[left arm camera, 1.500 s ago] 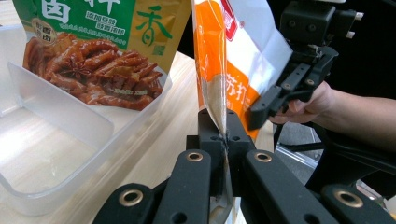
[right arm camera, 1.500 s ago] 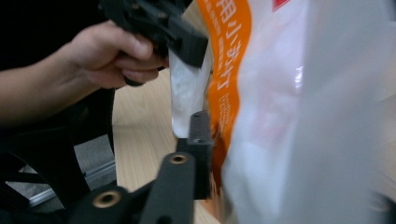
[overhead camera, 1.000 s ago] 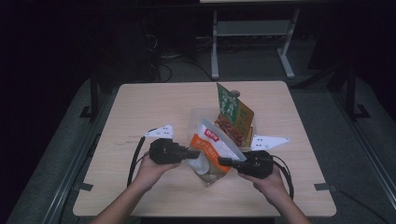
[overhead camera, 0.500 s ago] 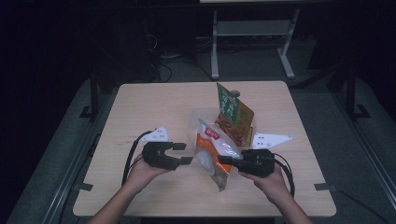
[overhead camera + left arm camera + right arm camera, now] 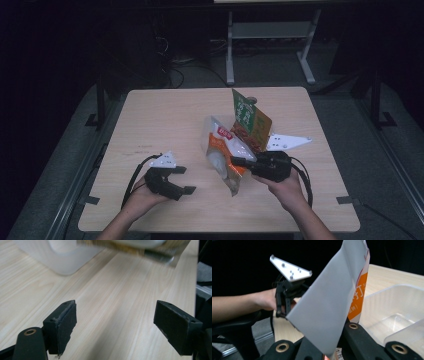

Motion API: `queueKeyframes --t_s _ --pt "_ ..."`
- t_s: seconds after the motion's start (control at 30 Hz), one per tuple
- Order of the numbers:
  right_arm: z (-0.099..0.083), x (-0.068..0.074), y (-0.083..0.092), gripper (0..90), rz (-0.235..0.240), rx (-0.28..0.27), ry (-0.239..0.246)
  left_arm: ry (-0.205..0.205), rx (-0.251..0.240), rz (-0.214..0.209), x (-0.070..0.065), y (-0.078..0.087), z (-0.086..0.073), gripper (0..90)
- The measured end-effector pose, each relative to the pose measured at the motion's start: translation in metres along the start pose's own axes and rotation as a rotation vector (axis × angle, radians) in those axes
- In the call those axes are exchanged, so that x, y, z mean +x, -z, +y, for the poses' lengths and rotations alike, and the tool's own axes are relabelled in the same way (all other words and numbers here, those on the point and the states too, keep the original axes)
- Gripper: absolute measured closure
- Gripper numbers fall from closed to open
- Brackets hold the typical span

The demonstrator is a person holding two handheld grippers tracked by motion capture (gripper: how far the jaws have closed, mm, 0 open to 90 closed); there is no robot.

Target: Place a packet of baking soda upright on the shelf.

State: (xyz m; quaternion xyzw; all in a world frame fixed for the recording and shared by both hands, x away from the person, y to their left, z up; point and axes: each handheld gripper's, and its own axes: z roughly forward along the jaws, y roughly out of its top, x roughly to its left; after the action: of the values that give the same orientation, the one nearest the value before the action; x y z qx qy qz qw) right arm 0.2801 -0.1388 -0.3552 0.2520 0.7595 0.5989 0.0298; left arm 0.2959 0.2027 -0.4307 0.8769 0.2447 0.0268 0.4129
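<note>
The left gripper point(image 5: 186, 180) has just let go and its jaws have been opening with nothing between them, so the orange snack bag point(image 5: 226, 157), mid-table, now hangs pinched by the right gripper point(image 5: 239, 161) alone.

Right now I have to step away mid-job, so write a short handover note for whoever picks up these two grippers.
Left gripper: jaws just opened, nothing between them, low over the table, apart from the bag.
Right gripper: shut on the edge of the orange-and-white snack bag, holding it up.
Green packet stands behind it.
Done: left has let go of the bag.
Left: whatever handling of the bag comes next; probably regrip with the left.
</note>
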Motion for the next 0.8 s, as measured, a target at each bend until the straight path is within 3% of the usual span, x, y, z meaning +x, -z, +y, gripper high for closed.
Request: queueKeyframes --t_s 0.2,0.33,0.53,0.8 --pt "0.011 -0.003 0.001 90.0 -0.035 -0.010 0.002 0.006 0.010 -0.002 0.000 -0.007 -0.001 15.8" --pt "0.021 -0.007 -0.002 90.0 -0.098 -0.018 0.001 0.000 0.013 0.005 0.000 -0.007 -0.001 15.6" --pt "0.031 -0.013 -0.007 90.0 -0.139 -0.047 -0.013 -0.004 0.012 0.008 0.002 -0.007 -0.001 15.6" --pt "0.044 -0.021 -0.026 90.0 -0.225 -0.079 -0.023 0.001 0.005 0.002 0.002 -0.007 -0.001 15.6"
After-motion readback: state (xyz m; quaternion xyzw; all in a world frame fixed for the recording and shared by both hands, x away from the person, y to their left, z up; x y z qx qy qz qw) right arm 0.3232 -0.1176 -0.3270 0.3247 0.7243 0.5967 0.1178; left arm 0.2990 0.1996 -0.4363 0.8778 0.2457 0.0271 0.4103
